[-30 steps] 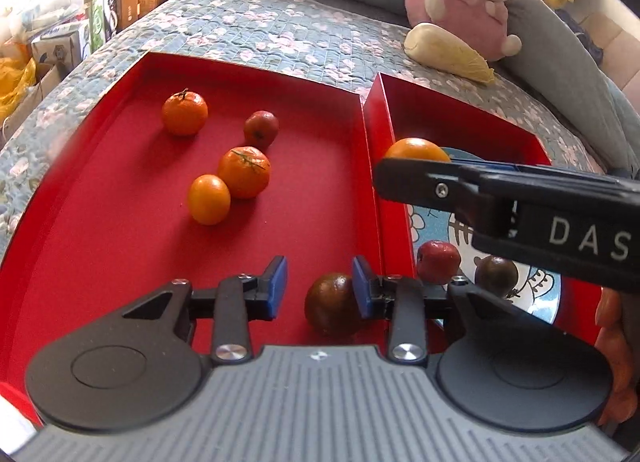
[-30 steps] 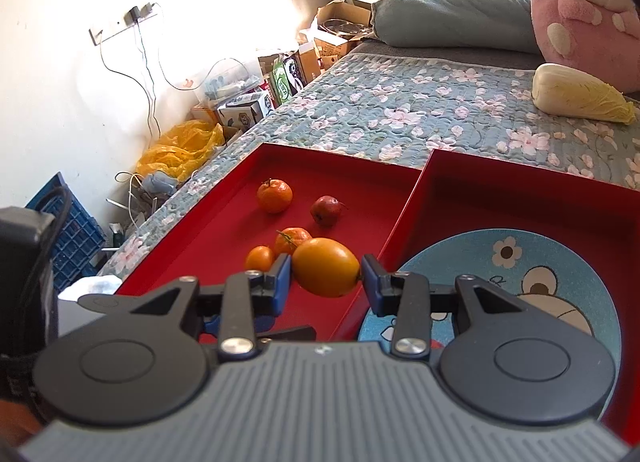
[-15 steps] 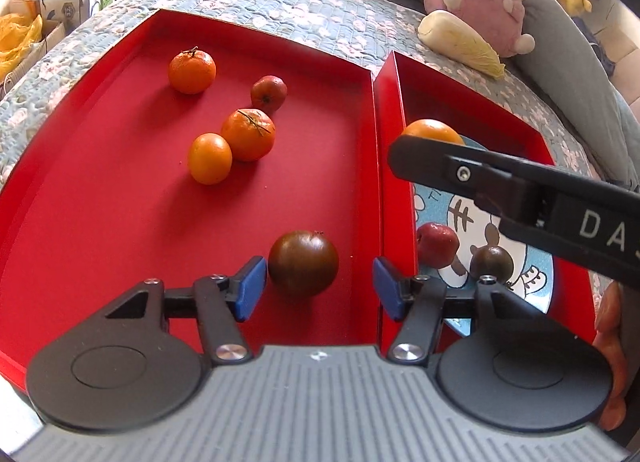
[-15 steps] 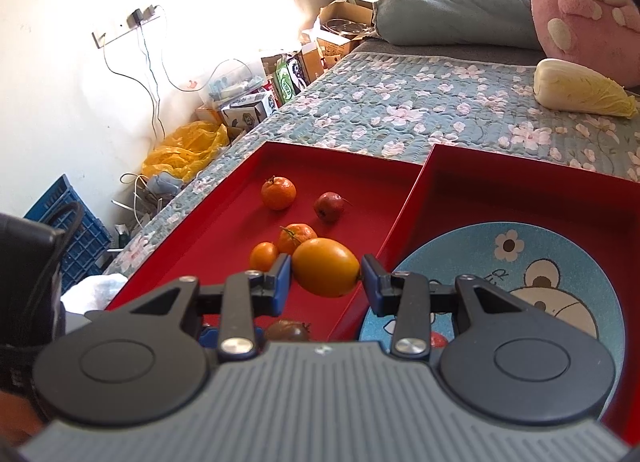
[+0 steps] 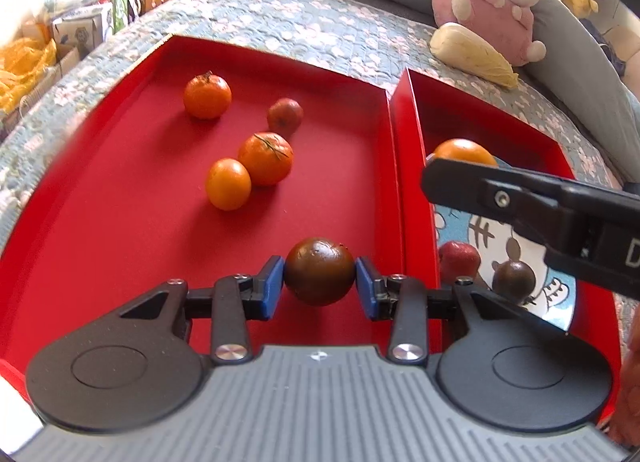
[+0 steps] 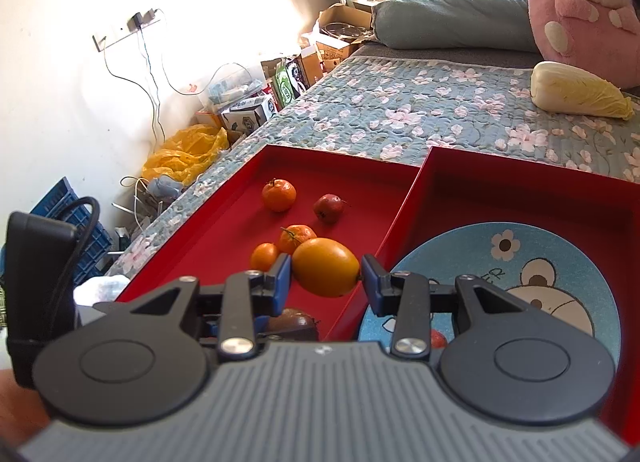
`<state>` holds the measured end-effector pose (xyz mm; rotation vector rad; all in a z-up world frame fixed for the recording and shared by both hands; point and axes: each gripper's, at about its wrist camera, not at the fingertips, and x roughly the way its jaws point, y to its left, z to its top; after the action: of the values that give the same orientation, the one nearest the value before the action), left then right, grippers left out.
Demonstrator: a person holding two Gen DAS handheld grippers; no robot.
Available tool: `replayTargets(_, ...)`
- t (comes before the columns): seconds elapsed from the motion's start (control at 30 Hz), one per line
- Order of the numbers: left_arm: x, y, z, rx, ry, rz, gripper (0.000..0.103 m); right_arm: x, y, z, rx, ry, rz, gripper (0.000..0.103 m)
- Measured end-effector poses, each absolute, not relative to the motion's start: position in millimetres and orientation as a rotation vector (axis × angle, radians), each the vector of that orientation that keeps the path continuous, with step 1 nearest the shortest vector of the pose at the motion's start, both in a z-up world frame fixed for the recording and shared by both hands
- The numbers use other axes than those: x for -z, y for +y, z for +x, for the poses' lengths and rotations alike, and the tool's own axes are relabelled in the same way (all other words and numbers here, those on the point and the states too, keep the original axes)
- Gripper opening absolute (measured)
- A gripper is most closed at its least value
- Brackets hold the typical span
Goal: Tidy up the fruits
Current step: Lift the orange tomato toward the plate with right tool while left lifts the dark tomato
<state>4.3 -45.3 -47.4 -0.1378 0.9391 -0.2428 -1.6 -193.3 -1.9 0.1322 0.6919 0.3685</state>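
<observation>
Red tray [image 5: 120, 222] — floral grey quilt [image 5: 320, 22]

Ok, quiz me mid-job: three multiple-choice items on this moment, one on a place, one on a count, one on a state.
1. Where is the blue cartoon plate?
A. left red tray
B. right red tray
C. on the quilt

2. How many fruits lie loose in the left red tray?
A. two
B. four
C. six

3. What is the left gripper doing?
A. gripping a dark brown fruit
B. standing open over nothing
C. gripping the cabbage

Answers:
1 B, the plate sits inside the right red tray.
2 B, three orange fruits and one small red one.
3 A, both blue pads press the dark brown fruit.
</observation>
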Motion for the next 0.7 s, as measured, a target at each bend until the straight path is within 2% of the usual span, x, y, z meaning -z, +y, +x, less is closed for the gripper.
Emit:
replayTargets(0.27, 42, -48, 5, 0.163, 0.866, -0.025, 0.045, 3, -201, -10, -0.355, 0.697, 0.127, 0.041)
replayTargets(0.7, 39, -47, 3, 0.143, 0.84, -0.012, 0.045, 8, -219, -32, -0.329, 0.714, 0.123, 0.041)
